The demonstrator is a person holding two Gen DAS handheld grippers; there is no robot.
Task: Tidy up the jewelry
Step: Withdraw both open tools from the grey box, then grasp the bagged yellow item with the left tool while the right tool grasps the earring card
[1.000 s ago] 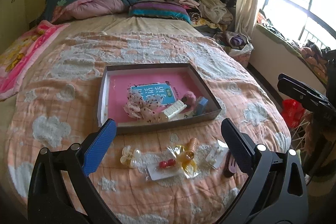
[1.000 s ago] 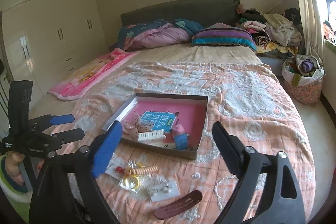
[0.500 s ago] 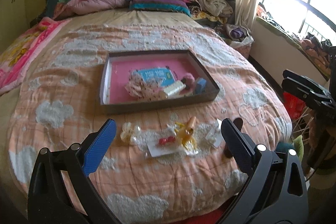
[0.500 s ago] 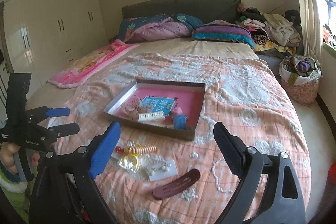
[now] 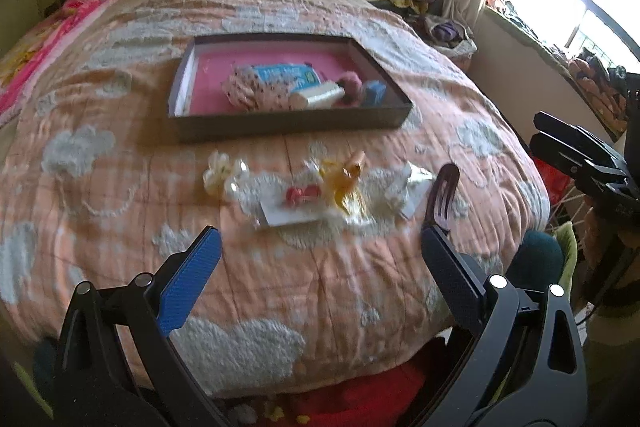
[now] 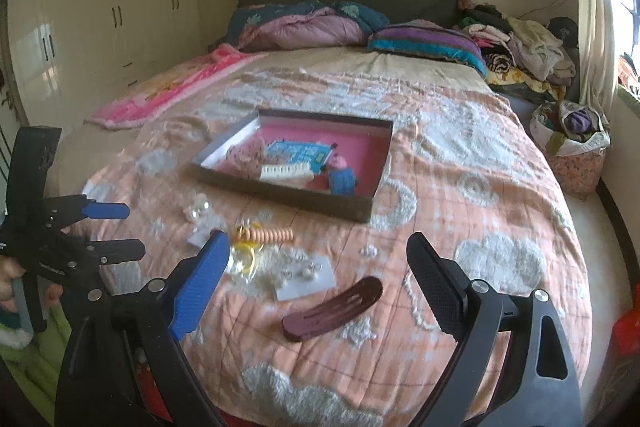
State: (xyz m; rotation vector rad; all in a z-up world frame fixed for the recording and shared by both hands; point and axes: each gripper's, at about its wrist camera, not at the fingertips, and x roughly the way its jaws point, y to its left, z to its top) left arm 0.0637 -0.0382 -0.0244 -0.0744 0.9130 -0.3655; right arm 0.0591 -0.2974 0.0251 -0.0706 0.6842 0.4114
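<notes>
Both grippers dropping lower and tipping down toward the bed (image 5: 120, 211) edge versus a second ago, so loose pieces now sitting higher in both views. Left gripper (image 5: 320, 259) fingers spread wide, holding nothing. Right gripper (image 6: 318, 267) fingers also wide, empty. Nothing touched yet. Jewelry lying on the blanket just in front of the box (image 5: 288, 125): white flower clip (image 5: 222, 175), red piece on a card (image 5: 300, 193), yellow ring and orange coil (image 6: 266, 235), earring card (image 6: 306, 277), dark barrette (image 6: 332, 307). Box holding a spotted scrunchie (image 5: 256, 91), blue card, comb, pink and blue bits. Barrette sitting nearest the right gripper, between its fingers in that view but well short of contact. Likely lining up for a first pick; sorting not started on these pieces. Some motion blur on small items, details uncertain.
</notes>
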